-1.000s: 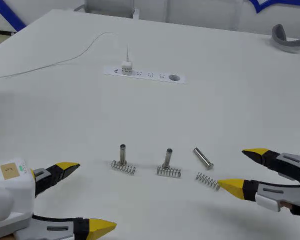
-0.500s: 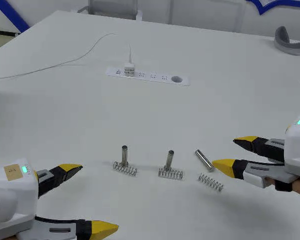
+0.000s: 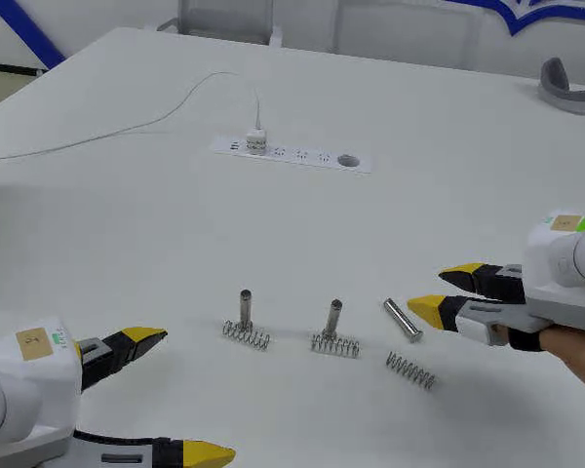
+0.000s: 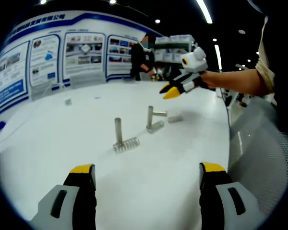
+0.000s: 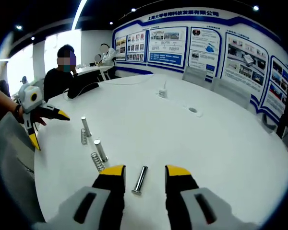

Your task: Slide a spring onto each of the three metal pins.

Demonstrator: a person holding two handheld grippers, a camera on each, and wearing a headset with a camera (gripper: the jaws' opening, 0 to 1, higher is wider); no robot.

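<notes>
Two metal pins stand upright on the white table, a left pin (image 3: 245, 304) and a middle pin (image 3: 333, 316). A third pin (image 3: 403, 320) lies flat at the right. A spring lies by each: left spring (image 3: 246, 336), middle spring (image 3: 333, 345), right spring (image 3: 410, 370). My right gripper (image 3: 444, 290) is open, just right of the lying pin. In the right gripper view that pin (image 5: 140, 178) lies in front of the open right gripper (image 5: 143, 170), between its jaw tips. My left gripper (image 3: 178, 395) is wide open at the near left, holding nothing, well short of the left pin (image 4: 118, 130).
A white power strip (image 3: 292, 154) with a plugged cable (image 3: 127, 122) lies further back on the table. A grey curved object (image 3: 570, 86) rests at the far right. People sit beyond the table (image 5: 221, 143) in the right gripper view.
My right gripper has moved left and away from the near edge, from beside the right spring to beside the lying pin. The left gripper has hardly moved.
</notes>
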